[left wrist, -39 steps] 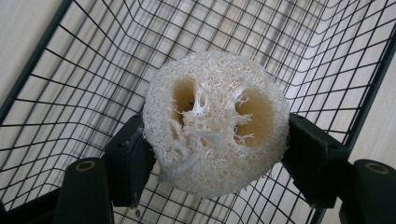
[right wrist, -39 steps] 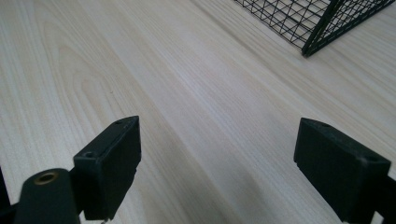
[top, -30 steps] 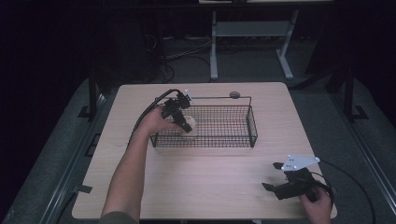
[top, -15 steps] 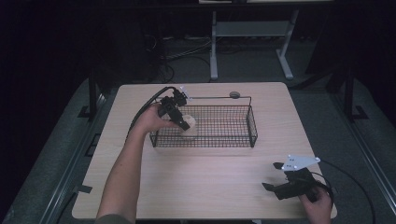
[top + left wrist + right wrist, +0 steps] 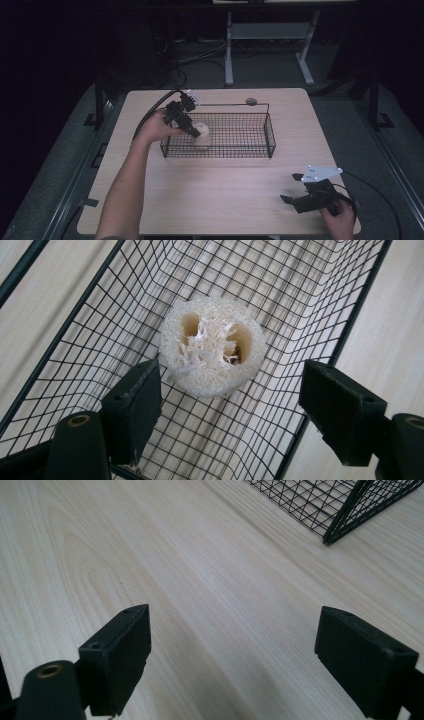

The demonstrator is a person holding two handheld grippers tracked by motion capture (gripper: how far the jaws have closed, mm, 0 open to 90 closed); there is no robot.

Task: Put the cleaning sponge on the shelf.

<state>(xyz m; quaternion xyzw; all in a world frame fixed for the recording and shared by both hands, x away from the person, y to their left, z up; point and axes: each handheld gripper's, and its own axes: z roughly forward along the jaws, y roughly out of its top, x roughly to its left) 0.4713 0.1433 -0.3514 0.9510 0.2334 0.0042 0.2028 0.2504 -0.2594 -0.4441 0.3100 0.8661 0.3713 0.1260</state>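
Loofah sponge (image 5: 202, 136) sits at the left end of the wire basket (image 5: 250, 148) on the worktop (image 5: 220, 185). Just above it, the left gripper (image 5: 227, 390) has just been opening its fingers, which now stand apart and let go of the sponge. One finger is very near its edge and could bump it. Far right, the right gripper (image 5: 292, 189) rests with fingers wide, holding nothing.

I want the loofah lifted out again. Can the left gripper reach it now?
Probably yes. The left gripper hangs just above the loofah in the basket, its fingers having just opened, with nothing between.
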